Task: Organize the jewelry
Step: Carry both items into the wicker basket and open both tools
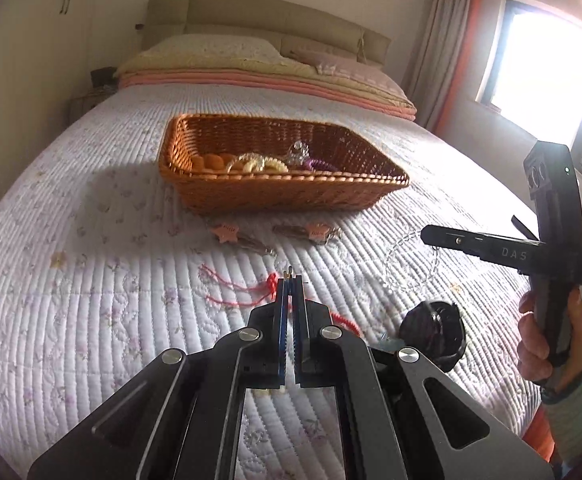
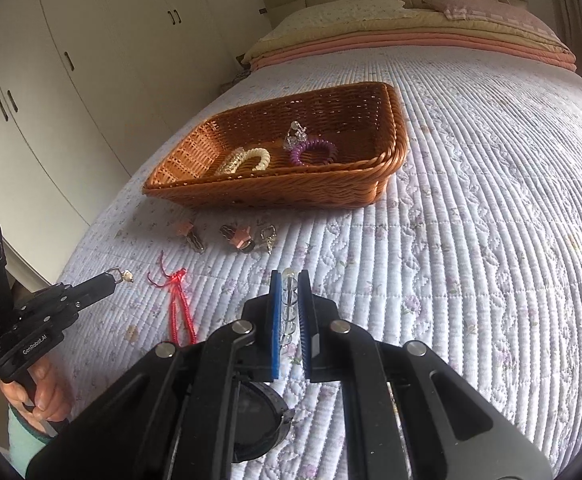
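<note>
My left gripper is shut on a small metal clasp, which pokes out of its tip above the bed. The right wrist view shows that gripper at the left with the clasp at its tip. My right gripper is shut on a clear bead bracelet, whose beads sit between the blue pads. In the left wrist view the bracelet hangs as a loop below the right gripper. A wicker basket farther up the bed holds spiral hair ties and a crystal piece.
On the quilt before the basket lie two star hair clips, a red cord and a metal key clasp. A dark round object lies near the grippers. Pillows are at the headboard, wardrobes on the left.
</note>
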Demonstrator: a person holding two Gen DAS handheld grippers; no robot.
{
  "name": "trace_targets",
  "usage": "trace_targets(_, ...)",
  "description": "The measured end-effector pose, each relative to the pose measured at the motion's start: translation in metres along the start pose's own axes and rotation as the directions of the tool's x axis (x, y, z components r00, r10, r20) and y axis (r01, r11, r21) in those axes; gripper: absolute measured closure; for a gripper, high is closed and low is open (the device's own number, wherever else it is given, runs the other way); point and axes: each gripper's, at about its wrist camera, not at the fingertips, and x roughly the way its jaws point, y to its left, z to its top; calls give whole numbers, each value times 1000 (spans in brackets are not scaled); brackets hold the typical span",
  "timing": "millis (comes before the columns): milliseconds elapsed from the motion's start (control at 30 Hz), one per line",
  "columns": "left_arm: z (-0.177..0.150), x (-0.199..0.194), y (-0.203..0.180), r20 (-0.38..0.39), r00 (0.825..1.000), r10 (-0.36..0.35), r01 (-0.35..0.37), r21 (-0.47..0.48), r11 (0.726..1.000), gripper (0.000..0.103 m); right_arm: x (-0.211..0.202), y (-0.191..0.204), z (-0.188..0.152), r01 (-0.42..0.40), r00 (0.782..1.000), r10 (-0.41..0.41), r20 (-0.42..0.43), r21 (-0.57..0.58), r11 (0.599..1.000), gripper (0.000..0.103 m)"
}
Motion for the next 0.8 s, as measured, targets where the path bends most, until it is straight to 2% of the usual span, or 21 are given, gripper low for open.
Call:
trace_targets(233,30,-9,-8,67,998,-13,12,20,1000,103,-31,21,22,5,998,-2,67,-44,999,97)
trace_targets(433,77,0,-12,128,991,-29,24,45,999,103,-53,40,73,10,984,8,179,-98,995,97)
trace_targets(600,112,24,-9,139,990,-25,17,53,998,103,-28,48,114,33,980,-6,200,-128,991,97)
trace_targets(800,132,76,10,88,996,-7,5,20,1000,103,35,41,135,22,993,-9,118,-114,993,97)
